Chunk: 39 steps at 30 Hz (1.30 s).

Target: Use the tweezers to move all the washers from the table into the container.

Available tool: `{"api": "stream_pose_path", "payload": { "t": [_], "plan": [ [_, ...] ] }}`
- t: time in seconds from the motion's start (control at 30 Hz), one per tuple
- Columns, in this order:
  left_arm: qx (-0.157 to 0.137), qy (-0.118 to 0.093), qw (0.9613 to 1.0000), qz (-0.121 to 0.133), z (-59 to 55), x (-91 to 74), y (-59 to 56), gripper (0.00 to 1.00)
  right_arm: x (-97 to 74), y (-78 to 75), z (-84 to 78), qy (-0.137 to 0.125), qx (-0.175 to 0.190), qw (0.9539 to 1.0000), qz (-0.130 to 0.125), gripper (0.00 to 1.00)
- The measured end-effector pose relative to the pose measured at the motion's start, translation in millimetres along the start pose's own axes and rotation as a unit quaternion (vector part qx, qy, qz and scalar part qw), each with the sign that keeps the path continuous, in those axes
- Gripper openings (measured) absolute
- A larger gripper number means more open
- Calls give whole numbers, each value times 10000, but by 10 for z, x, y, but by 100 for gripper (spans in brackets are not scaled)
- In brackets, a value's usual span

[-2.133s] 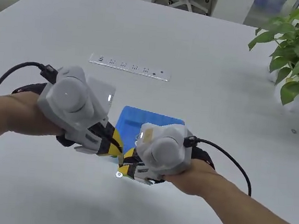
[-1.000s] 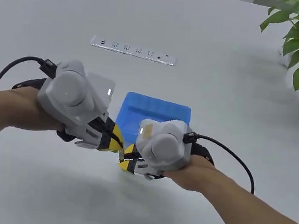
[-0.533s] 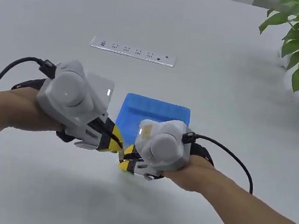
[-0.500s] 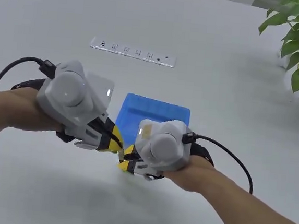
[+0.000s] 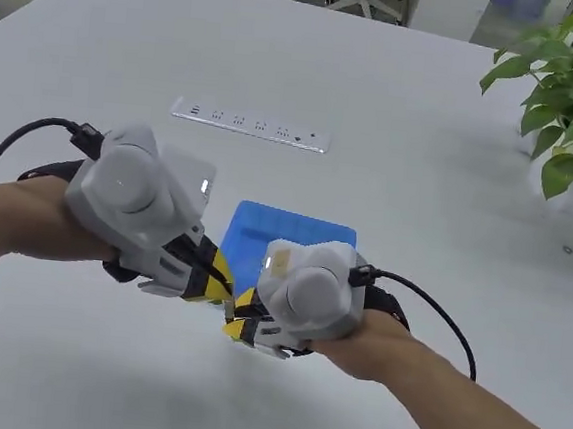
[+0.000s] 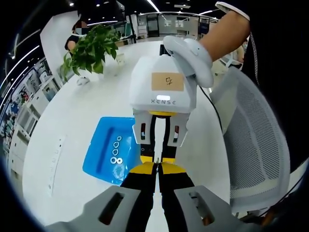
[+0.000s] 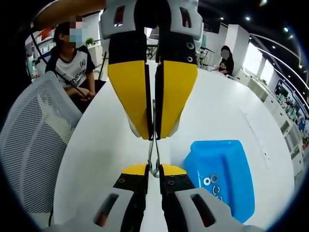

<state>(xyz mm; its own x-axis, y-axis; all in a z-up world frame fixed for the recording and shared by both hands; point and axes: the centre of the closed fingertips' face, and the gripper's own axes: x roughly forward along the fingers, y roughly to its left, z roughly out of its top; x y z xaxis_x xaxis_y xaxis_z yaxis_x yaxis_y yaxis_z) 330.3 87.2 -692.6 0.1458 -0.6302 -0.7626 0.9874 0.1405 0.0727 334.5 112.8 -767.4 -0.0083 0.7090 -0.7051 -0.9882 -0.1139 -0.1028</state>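
The blue container (image 5: 296, 225) sits on the white table just beyond both grippers. Several washers (image 6: 116, 152) lie inside it, and the washers (image 7: 211, 181) show again in the right gripper view. My left gripper (image 5: 222, 287) and my right gripper (image 5: 240, 316) meet tip to tip in front of the container's near edge. Thin metal tweezers (image 7: 152, 154) run between them. The left gripper's (image 7: 152, 135) yellow jaws are shut on one end. The right gripper's (image 7: 153, 170) jaws are shut on the other end.
A white power strip (image 5: 249, 126) lies farther back on the table (image 5: 419, 186). A potted plant (image 5: 569, 89) stands at the far right. A mesh chair (image 7: 34, 140) stands off the table's edge, with a seated person (image 7: 72, 63) behind it. Cables trail from both grippers.
The head camera has shifted a little. Both grippers stay tip to tip in front of the container, with hardly any movement.
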Motion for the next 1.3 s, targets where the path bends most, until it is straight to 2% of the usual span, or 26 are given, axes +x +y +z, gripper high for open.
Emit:
{"api": "stream_pose_path", "payload": {
  "t": [0.2,0.37,0.63,0.97,1.3],
  "plan": [
    [65,-57,9999,61,91,-72,16,6,-121,-26,69,-76,15,9999,-69,10],
    [154,-135,9997,97,232,-132,13,6,-228,-67,112,-60,-87,9998,-175,10],
    [322,-137,9993,119,354,-179,69,6,-356,-154,154,-73,-104,9994,-333,10],
    [482,-171,9984,227,483,-188,210,6,-479,-321,153,-66,-173,9986,-495,10],
    [575,-243,9977,278,571,-130,360,6,-553,-498,84,-82,-124,9978,-649,10]
  ]
}}
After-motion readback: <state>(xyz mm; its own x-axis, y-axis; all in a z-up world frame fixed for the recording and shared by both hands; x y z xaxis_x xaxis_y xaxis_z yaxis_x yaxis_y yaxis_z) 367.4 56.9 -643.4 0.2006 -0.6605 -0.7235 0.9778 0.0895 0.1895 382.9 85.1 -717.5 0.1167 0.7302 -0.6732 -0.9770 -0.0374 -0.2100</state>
